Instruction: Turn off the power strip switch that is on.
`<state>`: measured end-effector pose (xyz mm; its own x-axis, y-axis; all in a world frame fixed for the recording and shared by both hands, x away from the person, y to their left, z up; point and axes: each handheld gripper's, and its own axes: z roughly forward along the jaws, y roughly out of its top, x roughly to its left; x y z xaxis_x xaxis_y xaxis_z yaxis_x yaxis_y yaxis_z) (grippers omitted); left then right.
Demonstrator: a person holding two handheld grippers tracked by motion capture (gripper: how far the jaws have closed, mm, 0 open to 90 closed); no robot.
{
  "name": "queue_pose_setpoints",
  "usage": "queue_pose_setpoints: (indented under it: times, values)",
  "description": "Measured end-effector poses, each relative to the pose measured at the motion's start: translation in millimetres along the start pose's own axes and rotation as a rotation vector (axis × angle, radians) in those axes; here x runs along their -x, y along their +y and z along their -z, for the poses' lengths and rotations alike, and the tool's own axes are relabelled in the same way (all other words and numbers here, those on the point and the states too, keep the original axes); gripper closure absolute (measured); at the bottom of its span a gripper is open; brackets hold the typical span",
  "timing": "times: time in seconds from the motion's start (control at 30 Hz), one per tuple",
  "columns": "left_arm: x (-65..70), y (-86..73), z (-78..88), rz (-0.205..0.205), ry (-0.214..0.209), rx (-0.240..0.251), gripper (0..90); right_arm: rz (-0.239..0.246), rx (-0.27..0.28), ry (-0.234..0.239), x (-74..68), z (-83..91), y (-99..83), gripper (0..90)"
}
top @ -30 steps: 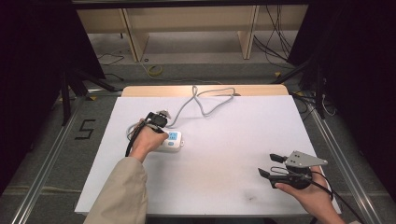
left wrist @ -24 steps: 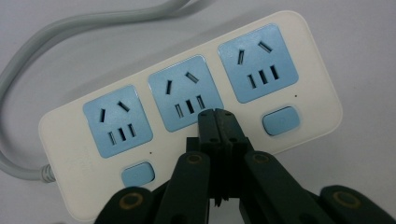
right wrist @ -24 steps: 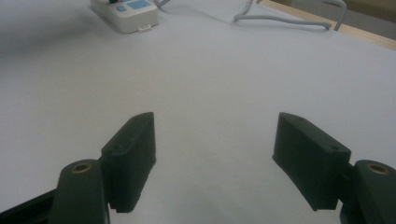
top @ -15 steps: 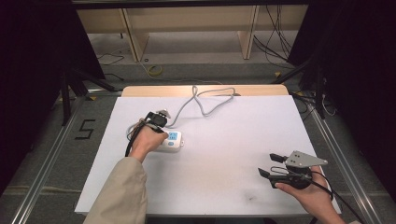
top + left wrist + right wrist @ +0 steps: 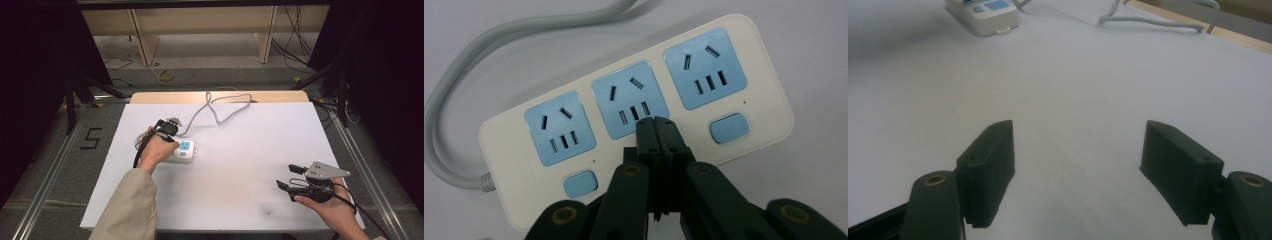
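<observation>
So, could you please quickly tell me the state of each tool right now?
Left tool: closed, holding nothing, tips over the power strip.
Right tool: open, empty, above the bare table.

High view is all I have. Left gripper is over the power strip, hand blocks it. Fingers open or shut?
Observer: Shut. In the left gripper view the left gripper has its tips pressed together, nothing between them.
Operator: Where on the strip?
Observer: Over the lower edge of the middle socket of the power strip, between the two blue buttons.
Operator: How many sockets?
Observer: Three blue socket faces in a row, with the grey cord leaving the far-left end.
Operator: Right side?
Observer: The right gripper is open above bare table, holding nothing.
</observation>
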<state>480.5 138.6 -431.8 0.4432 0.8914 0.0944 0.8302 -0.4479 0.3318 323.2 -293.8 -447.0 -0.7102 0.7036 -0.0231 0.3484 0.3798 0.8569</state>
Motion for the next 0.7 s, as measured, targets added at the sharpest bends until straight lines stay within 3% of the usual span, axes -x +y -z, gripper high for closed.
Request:
queue_pose_setpoints:
  times: [0.43, 0.7]
  values:
    - [-1.3, -0.7, 0.4, 0.002, 0.005, 0.004, 90.0, 0.001, 0.002, 0.000, 0.0, 0.0, 0.2, 30.0]
    - [-4.2, -2.7, 5.8, 0.011, 0.004, 0.034, 90.0, 0.003, 0.003, 0.001, 0.3, 0.0, 0.2, 30.0]
